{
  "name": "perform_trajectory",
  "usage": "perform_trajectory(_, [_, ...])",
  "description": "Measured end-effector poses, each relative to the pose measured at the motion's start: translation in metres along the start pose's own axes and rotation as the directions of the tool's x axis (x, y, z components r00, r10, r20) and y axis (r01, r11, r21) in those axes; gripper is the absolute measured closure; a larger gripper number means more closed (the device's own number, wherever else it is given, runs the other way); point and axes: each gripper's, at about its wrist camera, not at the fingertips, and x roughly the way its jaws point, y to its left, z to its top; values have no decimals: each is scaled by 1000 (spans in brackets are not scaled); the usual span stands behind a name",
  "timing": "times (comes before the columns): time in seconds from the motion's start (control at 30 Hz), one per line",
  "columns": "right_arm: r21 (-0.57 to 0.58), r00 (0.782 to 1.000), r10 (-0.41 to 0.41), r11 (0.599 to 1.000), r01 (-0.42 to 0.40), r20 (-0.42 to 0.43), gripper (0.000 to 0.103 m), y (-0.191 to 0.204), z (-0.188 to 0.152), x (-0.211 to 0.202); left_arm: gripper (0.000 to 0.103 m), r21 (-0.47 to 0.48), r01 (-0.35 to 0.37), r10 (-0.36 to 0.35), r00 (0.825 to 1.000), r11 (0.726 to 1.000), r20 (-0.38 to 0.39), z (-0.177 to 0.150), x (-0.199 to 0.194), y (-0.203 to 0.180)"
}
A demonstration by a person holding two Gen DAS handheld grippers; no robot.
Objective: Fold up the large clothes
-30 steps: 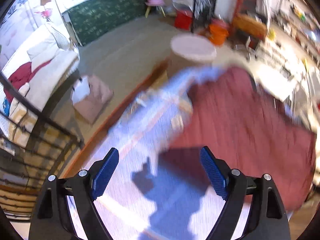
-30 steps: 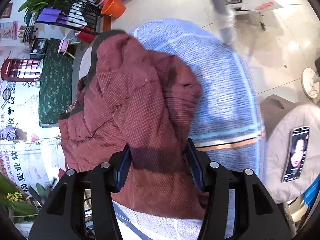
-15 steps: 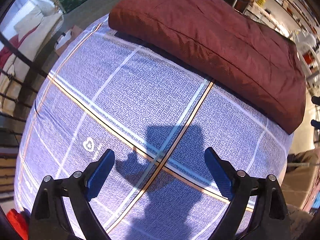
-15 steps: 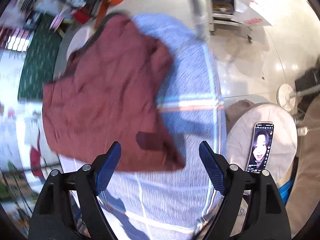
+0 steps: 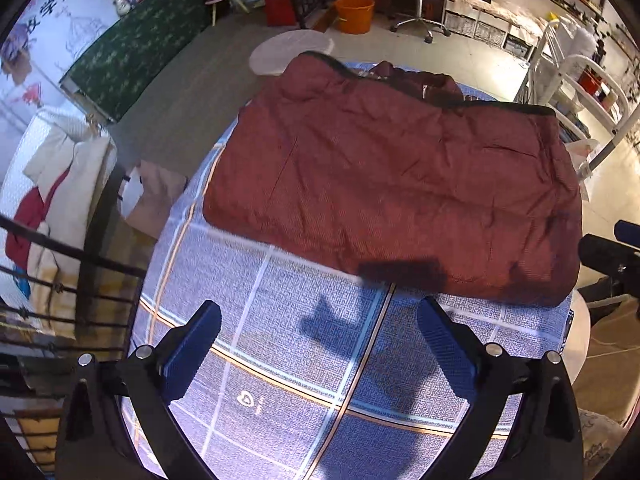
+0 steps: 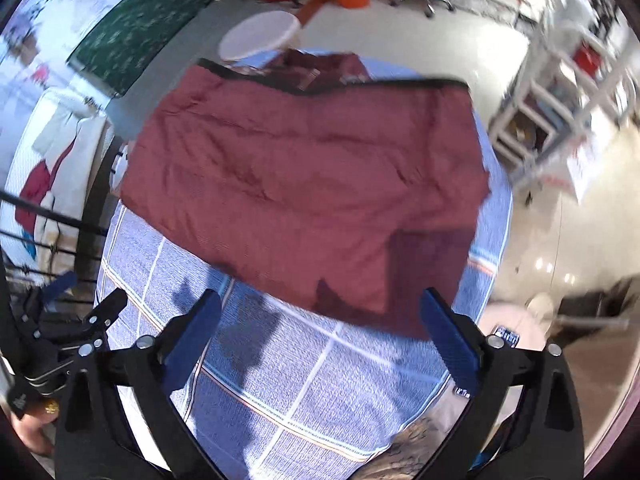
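1. The maroon quilted jacket [image 5: 392, 184] lies folded into a rough rectangle on the far half of the blue plaid tablecloth [image 5: 304, 360], dark hem toward the back.
2. Left gripper [image 5: 318, 344] hangs above bare cloth, jaws opening wide, nothing between them.
3. Right gripper [image 6: 320, 332] hovers over the jacket's near edge, jaws opening too, pads clear of the fabric.
4. A white round stool [image 5: 292, 50] stands beyond the table.

Right tool [image 6: 320, 334], jaws opening and empty, above folded maroon garment [image 6: 304, 184].
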Motion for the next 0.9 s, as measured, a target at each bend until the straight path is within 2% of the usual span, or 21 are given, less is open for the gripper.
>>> perform_trajectory(0.17, [-13,1000,-1,1000,1,-10,5,6,1,-2,6,76,-51,49,999,996,16,10,-6,-15])
perform_trajectory(0.23, [-7,999,-39,999,39,-23,5,4,0,0,6,69,-69,68,998,995,17,12,-6,-19])
perform_trajectory(0.3, [-12,995,-91,996,91,-38,5,6,-2,4,6,52,-40,40,999,998,7,14,-4,-20])
perform_trajectory(0.37, [-6,995,-95,995,95,-40,5,4,-3,5,6,34,-7,8,1000,999,-4,15,-3,-21])
perform_trajectory(0.47, [-5,995,-97,995,97,-36,5,3,-5,3,6,18,-1,1,1000,1000,-25,15,0,-22])
perform_trajectory(0.63, [-24,991,-132,991,131,-12,5,4,-7,-3,6,-20,-13,12,998,1000,-60,15,5,-19])
perform_trajectory(0.9, [-40,989,-151,988,151,-6,5,2,-10,-6,6,-22,-34,32,998,999,-62,12,2,-18])
